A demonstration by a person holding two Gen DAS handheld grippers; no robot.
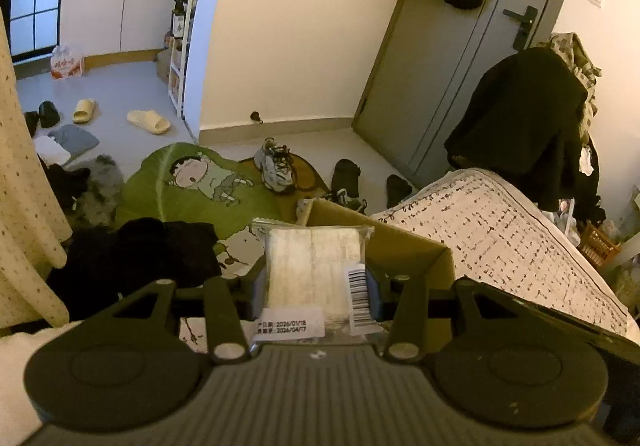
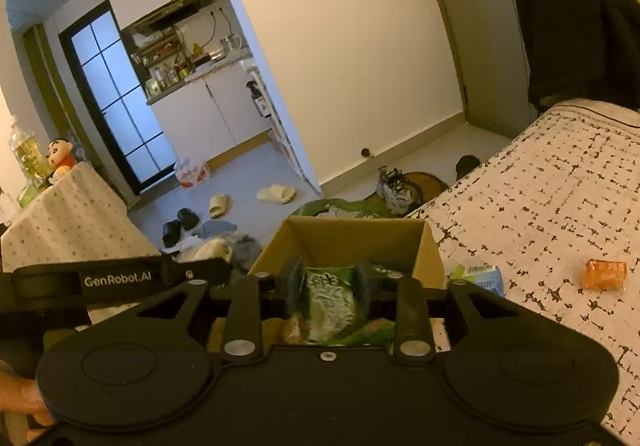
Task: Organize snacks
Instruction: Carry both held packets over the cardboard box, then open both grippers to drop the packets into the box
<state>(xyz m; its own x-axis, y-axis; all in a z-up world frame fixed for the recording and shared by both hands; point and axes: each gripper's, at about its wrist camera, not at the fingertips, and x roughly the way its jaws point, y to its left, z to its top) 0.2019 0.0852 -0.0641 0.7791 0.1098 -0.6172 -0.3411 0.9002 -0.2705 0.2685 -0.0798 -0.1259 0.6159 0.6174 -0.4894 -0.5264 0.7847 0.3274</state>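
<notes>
A bed (image 2: 560,214) covered by a white sheet with a dark broken-line pattern is seen at the right. An orange wrapped snack (image 2: 604,275) and a pale blue packet (image 2: 482,276) are laid directly on it. An open cardboard box (image 2: 432,246) is placed against the bed's edge, green snack packets (image 2: 372,330) being held inside.

Brown cardboard box (image 2: 352,242); green snack packet (image 2: 332,298); orange sweet (image 2: 604,275); white-black bedspread (image 2: 552,206).

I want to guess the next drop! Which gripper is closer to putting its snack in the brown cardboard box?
Probably the right gripper: its green snack packet hangs over the open brown cardboard box. The left gripper grips a clear white packet short of the box.
</notes>
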